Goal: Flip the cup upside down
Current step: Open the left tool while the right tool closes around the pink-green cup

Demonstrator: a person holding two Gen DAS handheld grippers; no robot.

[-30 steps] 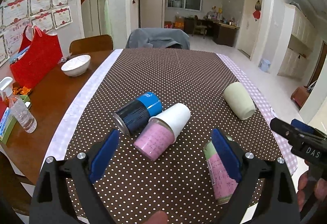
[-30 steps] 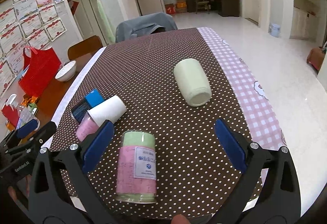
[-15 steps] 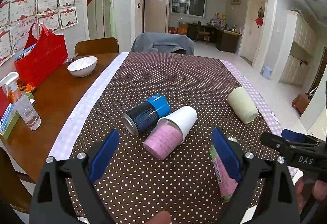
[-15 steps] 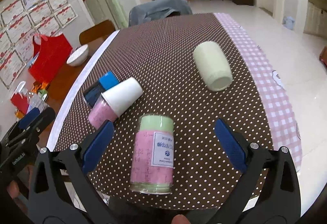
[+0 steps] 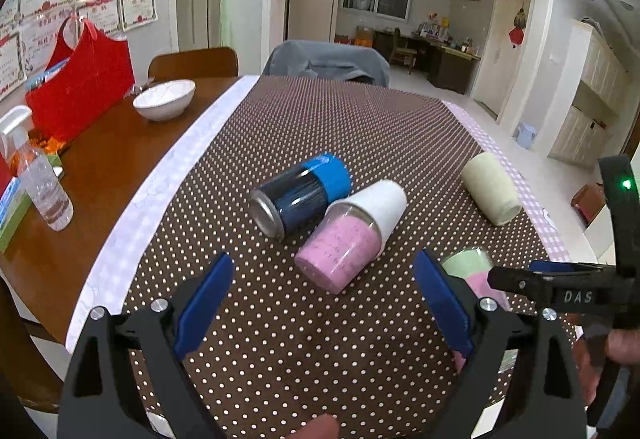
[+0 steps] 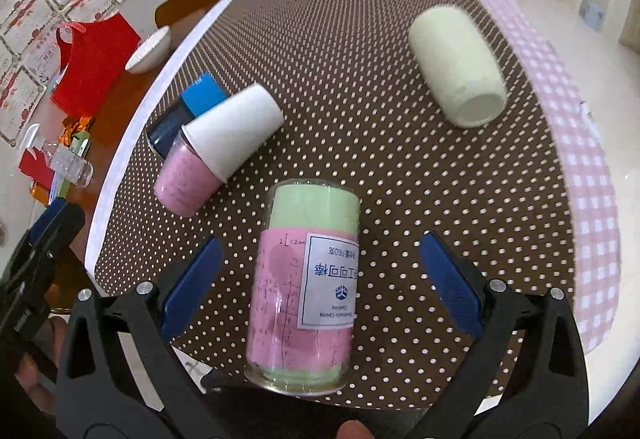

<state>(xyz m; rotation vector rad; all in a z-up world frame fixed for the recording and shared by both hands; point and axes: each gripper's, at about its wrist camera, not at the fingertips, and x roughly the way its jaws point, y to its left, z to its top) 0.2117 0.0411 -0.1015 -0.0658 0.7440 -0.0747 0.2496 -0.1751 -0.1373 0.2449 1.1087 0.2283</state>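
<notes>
Several cups lie on their sides on the brown dotted tablecloth (image 5: pixel 320 127). A clear jar with a pink and green label (image 6: pixel 306 287) lies between my right gripper's open fingers; my right gripper (image 6: pixel 320 275) is just above it and not touching. It shows partly hidden in the left wrist view (image 5: pixel 474 271). A pink cup with a white paper cup over it (image 5: pixel 352 235) (image 6: pixel 218 151) lies ahead of my open, empty left gripper (image 5: pixel 320 303). A dark cup with a blue band (image 5: pixel 300 195) lies beside it. A pale green cup (image 5: pixel 490 193) (image 6: pixel 456 67) lies at the right.
On the bare wood at the left stand a white bowl (image 5: pixel 164 105), a red bag (image 5: pixel 80 79) and a clear spray bottle (image 5: pixel 40 183). A chair with a grey cover (image 5: pixel 326 61) is at the far end. The table's right edge has a pink checked border (image 6: pixel 584 175).
My right gripper has moved forward and down over the labelled jar, which now lies between its fingers. My left gripper has drawn a little closer to the pink and white cup.
</notes>
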